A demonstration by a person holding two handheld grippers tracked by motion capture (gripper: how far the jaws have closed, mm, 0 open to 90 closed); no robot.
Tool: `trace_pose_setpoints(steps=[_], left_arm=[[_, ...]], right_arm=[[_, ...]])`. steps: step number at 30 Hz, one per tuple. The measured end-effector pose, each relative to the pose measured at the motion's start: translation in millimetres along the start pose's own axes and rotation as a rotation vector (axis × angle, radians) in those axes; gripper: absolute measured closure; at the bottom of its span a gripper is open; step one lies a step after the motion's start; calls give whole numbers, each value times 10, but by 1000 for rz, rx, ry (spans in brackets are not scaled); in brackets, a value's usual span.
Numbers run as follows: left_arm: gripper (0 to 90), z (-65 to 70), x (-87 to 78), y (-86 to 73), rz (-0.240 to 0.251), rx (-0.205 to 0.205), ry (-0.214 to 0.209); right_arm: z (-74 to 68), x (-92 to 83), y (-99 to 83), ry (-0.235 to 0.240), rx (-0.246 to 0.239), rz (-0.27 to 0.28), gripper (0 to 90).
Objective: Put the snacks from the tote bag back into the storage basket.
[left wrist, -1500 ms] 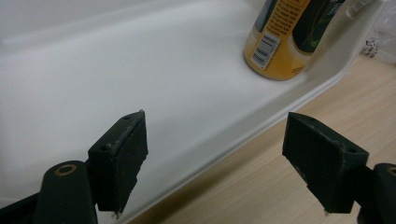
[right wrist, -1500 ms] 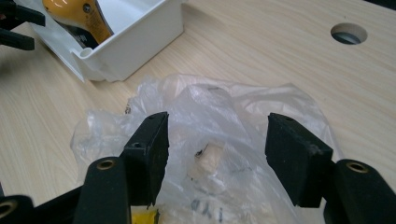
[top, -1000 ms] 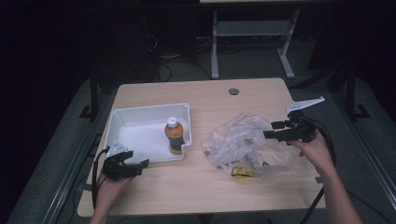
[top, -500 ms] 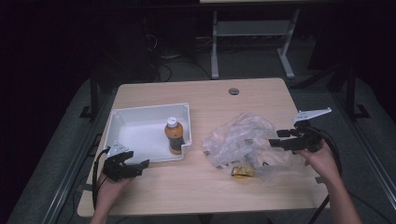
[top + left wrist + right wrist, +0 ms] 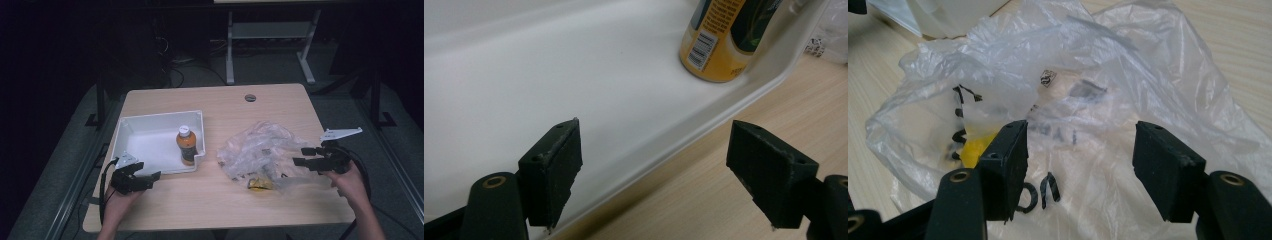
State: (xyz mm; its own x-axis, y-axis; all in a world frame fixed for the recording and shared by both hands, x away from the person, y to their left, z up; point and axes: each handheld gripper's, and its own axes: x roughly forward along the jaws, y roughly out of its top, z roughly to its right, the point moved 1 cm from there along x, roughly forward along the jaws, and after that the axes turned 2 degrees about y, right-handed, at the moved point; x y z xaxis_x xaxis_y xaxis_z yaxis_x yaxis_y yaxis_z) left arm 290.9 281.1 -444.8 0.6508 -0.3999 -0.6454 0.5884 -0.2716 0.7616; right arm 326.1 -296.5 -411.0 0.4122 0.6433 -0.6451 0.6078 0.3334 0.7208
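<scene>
Bag [image 5: 262,152] lies crumpled on the table [image 5: 210,192], and my right gripper [image 5: 309,156] points at its right edge from close by, so this hand is the nearer one. Its jaws stand spread, nothing between them yet; in the right gripper view the plastic [image 5: 1098,100] sits just ahead of them, with a yellow item [image 5: 975,147] inside toward one side. I judge a short push forward is needed. My left gripper [image 5: 145,176], also spread and empty, rests near the tray [image 5: 150,122] rim, bottle [image 5: 185,145] upright inside.

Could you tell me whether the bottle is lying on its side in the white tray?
No, the bottle stands upright in the white tray.
</scene>
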Motion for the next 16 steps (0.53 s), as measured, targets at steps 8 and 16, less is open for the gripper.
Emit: trace_pose_setpoints(steps=[8,16], left_arm=[[218,10,2,3,4,3,0],[217,26,23,19,-2,16,-7]], right_arm=[[-5,-20,-147,-1,1,14,381],[-64,-31,-224,-14,-12,16,379]])
